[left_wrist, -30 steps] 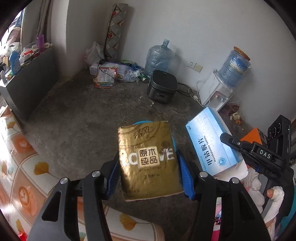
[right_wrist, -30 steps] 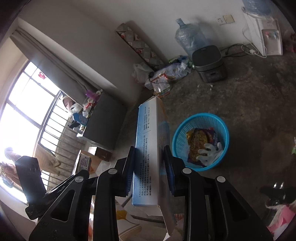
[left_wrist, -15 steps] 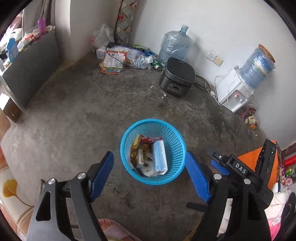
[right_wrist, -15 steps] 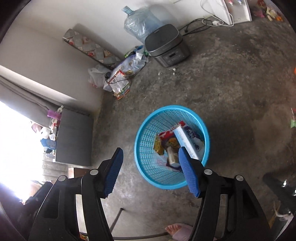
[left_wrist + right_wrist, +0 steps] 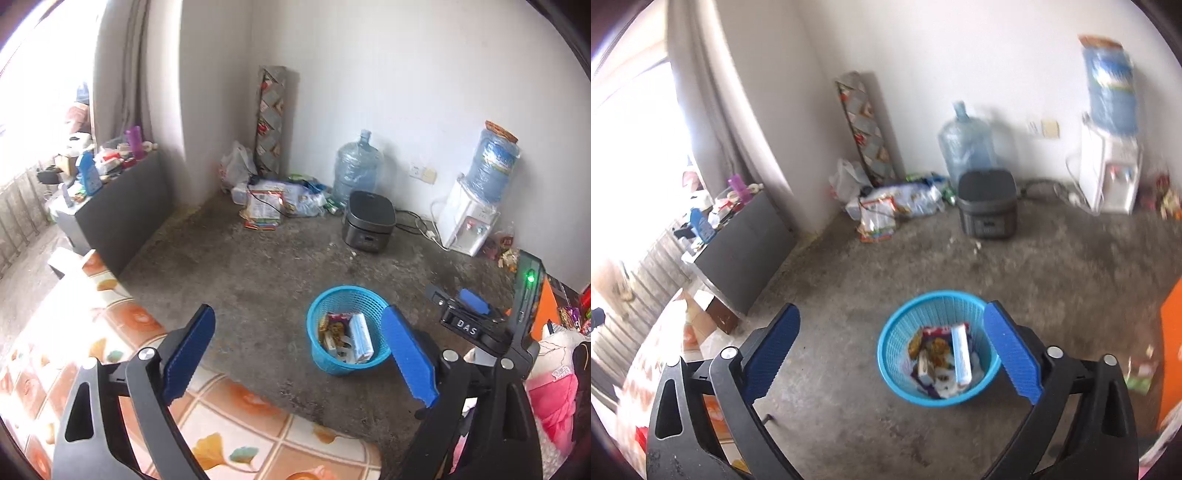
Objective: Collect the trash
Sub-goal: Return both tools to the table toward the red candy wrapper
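We are noting, L to R: patterned floor mat (image 5: pixel 122 325) at far left, then left gripper (image 5: pixel 299 354), jaws opening wide w/ nothing btwn them. Blue basket (image 5: pixel 347 363) is sitting on bare concrete floor (image 5: pixel 258 280) just past it, holding trash: long white-blue carton (image 5: pixel 360 338) leaning upright, snack wrappers (image 5: pixel 332 328) beside it. Right gripper (image 5: pixel 901 358) is also opening, empty, hovering over same basket (image 5: pixel 897 384). We are judging contents light; carton stiff, wrappers thin, crinkly, prob. slippery. Further loose packets (image 5: pixel 264 206) are lying by back wall; we'd take flat ones by an edge, boxes across narrow faces.
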### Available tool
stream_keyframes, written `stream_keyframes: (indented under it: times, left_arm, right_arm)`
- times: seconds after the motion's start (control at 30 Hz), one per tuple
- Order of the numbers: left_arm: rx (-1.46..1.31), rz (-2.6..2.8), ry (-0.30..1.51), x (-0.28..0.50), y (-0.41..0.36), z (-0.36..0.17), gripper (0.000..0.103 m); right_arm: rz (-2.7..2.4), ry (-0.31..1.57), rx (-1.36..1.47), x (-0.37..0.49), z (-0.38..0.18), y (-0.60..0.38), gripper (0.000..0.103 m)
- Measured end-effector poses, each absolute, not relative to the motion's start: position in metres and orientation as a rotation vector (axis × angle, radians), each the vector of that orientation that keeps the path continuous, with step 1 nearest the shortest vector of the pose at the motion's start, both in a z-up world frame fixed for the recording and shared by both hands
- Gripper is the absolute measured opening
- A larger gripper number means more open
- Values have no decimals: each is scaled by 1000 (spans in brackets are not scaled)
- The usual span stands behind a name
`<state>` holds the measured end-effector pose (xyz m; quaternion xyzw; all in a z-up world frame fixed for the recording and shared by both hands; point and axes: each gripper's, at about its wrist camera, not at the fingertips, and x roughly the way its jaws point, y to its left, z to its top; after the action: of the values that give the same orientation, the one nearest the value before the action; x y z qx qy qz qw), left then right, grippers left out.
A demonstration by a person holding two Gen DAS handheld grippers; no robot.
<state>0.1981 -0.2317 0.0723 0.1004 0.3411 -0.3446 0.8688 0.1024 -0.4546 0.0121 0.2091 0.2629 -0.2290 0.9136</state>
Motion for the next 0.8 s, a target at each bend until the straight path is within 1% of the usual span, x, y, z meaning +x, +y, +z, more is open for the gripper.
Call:
stream_keyframes:
  times: [0.1, 0.17, 0.27, 0.37, 0.43, 0.47, 0.53, 0.67, 0.7, 0.73, 0.77, 0.8]
  left_arm:
    - [172, -611, 660, 192, -179, 81, 90]
    - [134, -540, 646, 187, -141, 82, 90]
    - [84, -432, 647, 180, -87, 80, 90]
    - [35, -341, 660, 172, -38, 75, 90]
    - [-12, -293, 682, 165, -7, 70, 90]
    - [-36, -272, 695, 161, 8, 66, 90]
    - [-77, -237, 716, 153, 32, 60, 90]
    - [-107, -191, 724, 138, 61, 49, 88]
    - [-117, -190, 726, 136, 66, 46, 84]
    - [-131, -195, 731, 135, 71, 42, 83]
    - [-147, -200, 737, 133, 74, 38, 79]
    - [-167, -210, 745, 134, 78, 33, 73]
  right_arm:
    - [-401, 489, 273, 108, 34, -413, 96]
    - [-328, 478, 233, 109, 43, -391, 96]
    - [-182, 478, 259, 112, 52, -365, 96]
    - [-26, 519, 307, 118, 53, -343, 95]
    - [54, 551, 340, 125, 50, -330, 93]
    - [88, 572, 356, 128, 48, -324, 89]
    - [164, 614, 394, 135, 43, -310, 85]
    - [294, 693, 432, 145, 35, -279, 72]
    - [323, 714, 436, 147, 32, -271, 70]
    - [350, 736, 438, 149, 30, -263, 65]
    - [374, 758, 439, 149, 27, -254, 62]
    - [399, 781, 443, 151, 25, -248, 60]
